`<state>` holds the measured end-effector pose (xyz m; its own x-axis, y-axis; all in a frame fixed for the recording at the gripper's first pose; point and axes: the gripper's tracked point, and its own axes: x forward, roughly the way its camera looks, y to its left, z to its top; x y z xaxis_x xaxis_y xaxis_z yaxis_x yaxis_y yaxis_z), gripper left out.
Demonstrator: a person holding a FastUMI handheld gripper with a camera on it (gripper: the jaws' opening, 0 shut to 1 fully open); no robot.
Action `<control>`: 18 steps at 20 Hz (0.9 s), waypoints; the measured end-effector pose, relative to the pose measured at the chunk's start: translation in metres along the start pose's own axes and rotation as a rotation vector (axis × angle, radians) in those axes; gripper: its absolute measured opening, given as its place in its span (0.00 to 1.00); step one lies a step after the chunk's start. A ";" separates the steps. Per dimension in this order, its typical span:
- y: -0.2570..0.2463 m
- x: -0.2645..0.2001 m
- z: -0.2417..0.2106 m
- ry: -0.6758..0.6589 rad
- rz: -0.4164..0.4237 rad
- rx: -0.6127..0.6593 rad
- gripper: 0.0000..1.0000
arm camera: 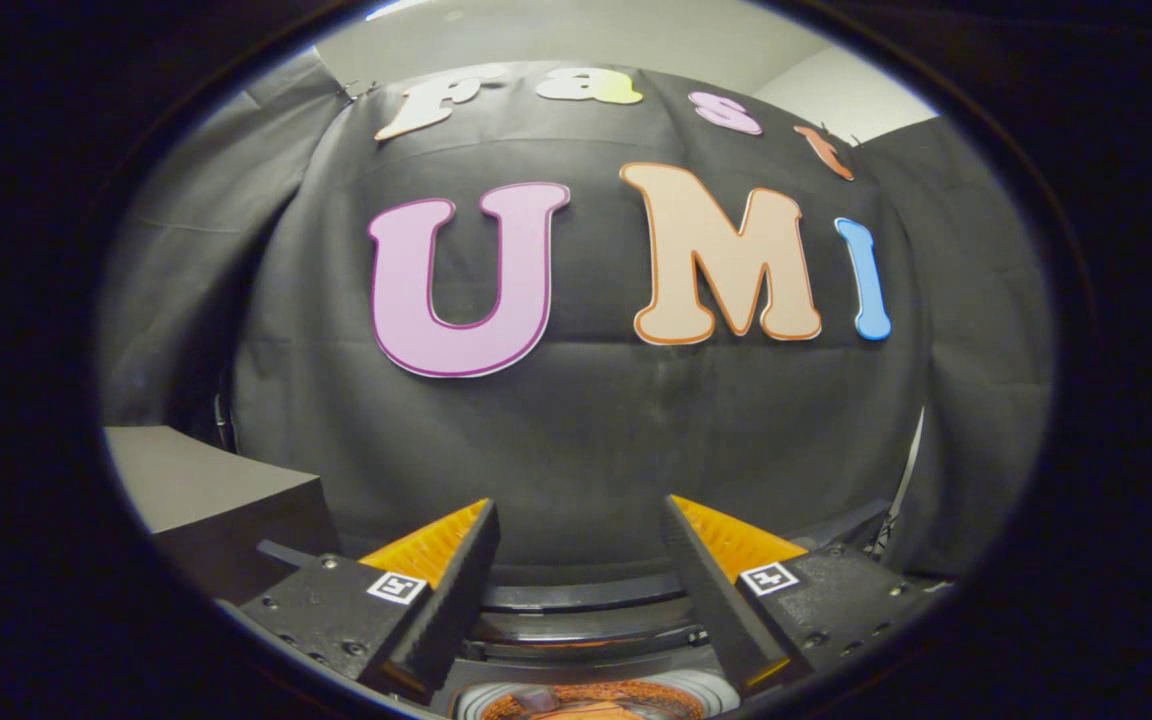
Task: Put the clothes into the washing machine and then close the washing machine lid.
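Gripper (581,525) fingers spread apart with nothing between them, held above the round dark-rimmed washing machine opening (586,625), orange clothes (586,702) inside it, a grey box-shaped block (206,485) beside the machine, black cloth wall beyond.

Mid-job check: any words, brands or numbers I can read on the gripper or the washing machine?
No readable text.
gripper, fingers open and holding nothing: a square marker on each side, a coded pattern, not words.
washing machine, between and below the fingers: no lettering visible on its rim.
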<state>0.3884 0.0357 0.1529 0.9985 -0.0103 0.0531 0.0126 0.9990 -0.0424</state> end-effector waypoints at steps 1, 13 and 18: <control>-0.001 -0.003 -0.001 -0.004 0.001 0.001 0.99; -0.007 -0.038 -0.029 0.071 -0.005 -0.004 0.99; 0.003 -0.072 -0.049 0.098 0.025 -0.069 0.98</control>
<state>0.3195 0.0373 0.1005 0.9989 0.0072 -0.0467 -0.0123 0.9937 -0.1113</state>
